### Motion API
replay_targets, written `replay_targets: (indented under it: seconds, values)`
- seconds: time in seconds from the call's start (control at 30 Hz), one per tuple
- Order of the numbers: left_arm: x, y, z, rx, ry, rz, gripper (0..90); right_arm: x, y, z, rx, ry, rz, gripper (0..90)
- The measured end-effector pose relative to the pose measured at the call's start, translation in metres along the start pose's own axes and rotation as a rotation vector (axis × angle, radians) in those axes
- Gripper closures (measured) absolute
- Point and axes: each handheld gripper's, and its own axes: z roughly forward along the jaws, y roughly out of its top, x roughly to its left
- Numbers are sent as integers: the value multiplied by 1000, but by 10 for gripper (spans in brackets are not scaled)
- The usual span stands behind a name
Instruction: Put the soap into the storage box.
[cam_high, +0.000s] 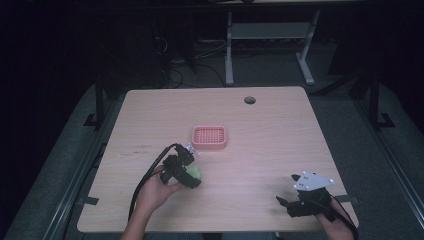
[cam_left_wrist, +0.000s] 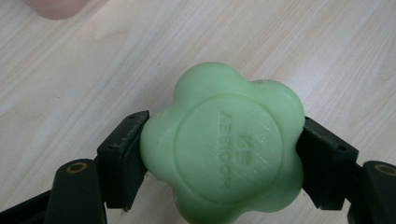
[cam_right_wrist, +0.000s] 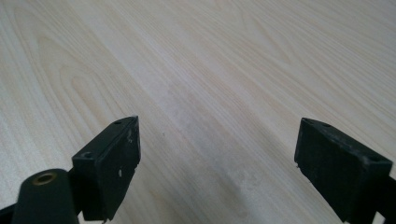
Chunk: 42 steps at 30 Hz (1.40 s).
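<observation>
Green flower-shaped soap bar (cam_left_wrist: 222, 144) with raised letters on its round middle sits between the two black jaws of the left gripper (cam_left_wrist: 223, 154); in the left gripper view one pad (cam_left_wrist: 125, 156) presses on its left side and the other pad presses on its right side, so this gripper is clenched on the soap; the light wooden table (cam_left_wrist: 93, 70) lies below it, but I cannot tell if the soap touches the wood or is lifted a little; in the high view the same soap (cam_high: 195, 173) shows as a pale green spot at the tip of the left gripper (cam_high: 192, 175), which the person's left hand (cam_high: 157, 189) holds over the front left part of the table (cam_high: 260, 135); a pink rectangular plastic soap dish with a grid of small holes (cam_high: 209, 136) stands near it, farther from the person and a little to the right, and it is apart from the soap; the right gripper (cam_high: 287, 192) rests low at the front right corner of the table, well apart from the soap, with a grey three-cornered plate on top; in the right gripper view (cam_right_wrist: 217, 163) its jaws are spread wide with bare wood between them, so it grasps nothing
</observation>
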Motion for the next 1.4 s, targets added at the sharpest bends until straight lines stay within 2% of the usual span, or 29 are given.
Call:
replay_targets:
  seconds: [0.33,0.7,0.97,1.2,1.4]
  values:
    - [10,8,-3,-23,-14,-23,264,0,0,0,-2,0,-1,138]
    - [16,22,-4,-19,-16,-18,264,0,0,-1,-7,1,1,138]
    - [21,28,-5,-36,-26,-33,264,0,0,-1,-9,4,-1,138]
    - [24,35,-8,-30,-12,-28,265,0,0,-1,-10,5,-1,138]
    - [28,40,-8,-35,-12,-40,264,0,0,-2,-11,6,2,138]
